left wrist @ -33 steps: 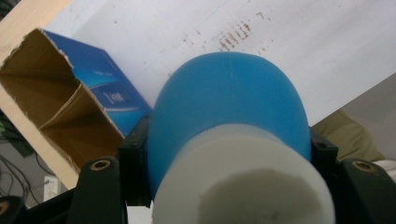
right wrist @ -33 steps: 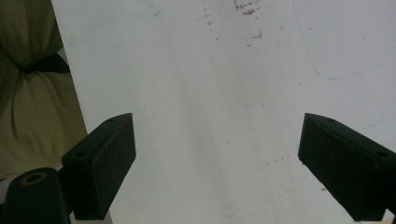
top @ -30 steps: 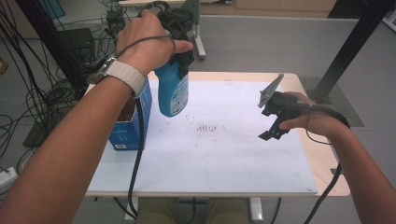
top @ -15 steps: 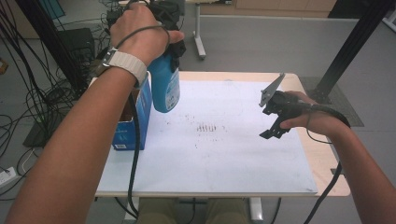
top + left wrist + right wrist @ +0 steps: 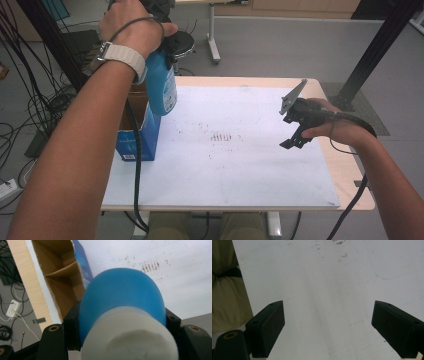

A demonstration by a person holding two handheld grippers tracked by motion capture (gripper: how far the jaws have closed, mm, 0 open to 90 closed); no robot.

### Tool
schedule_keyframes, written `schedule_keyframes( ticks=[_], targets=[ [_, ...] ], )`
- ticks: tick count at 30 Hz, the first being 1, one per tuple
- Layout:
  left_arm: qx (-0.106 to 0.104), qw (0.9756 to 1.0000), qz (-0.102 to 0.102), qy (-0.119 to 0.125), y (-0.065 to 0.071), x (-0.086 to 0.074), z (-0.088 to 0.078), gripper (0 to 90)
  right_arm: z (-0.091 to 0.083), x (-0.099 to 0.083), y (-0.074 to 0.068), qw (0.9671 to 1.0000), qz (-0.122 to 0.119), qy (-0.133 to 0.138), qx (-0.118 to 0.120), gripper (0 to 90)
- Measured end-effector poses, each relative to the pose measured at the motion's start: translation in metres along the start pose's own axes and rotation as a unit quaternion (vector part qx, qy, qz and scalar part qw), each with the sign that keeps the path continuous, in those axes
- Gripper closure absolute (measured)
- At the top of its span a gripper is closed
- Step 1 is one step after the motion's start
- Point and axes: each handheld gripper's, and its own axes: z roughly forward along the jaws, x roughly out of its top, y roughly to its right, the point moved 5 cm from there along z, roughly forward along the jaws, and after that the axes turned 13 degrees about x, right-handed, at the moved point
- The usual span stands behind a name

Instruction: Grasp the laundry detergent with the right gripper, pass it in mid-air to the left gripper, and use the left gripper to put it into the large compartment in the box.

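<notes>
The blue plastic bottle with a white cap hangs in the air above the open cardboard box with a blue printed outside, at the left edge of the table. In the left gripper view the bottle points away from the camera, and its white cap end sits nearest the lens. The left gripper is clamped on the bottle, one black jaw pressing each side of its body just below the cap. Beneath it the box shows a brown interior split by a cardboard divider. The box stands on the white sheet covering the wooden table, which carries small reddish marks near its middle. The right gripper hovers well apart over the sheet's right side, its jaws spread wide with nothing between them.
</notes>
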Motion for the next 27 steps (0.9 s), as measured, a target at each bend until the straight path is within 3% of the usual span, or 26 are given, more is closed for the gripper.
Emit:
schedule_keyframes(
  ticks=[14, 27],
  targets=[
    [0.0, 0.9994, -0.033, -0.008, -0.019, -0.002, 0.002, 37.4, 0.004, 0.0, 0.003, 1.0, 0.0, -0.001, 0.004, 11.5],
    [0.01, 0.9979, -0.062, -0.018, -0.045, -0.003, 0.012, 37.4, 0.008, -0.001, 0.008, 1.0, 0.002, -0.002, 0.009, 11.4]
  ],
)
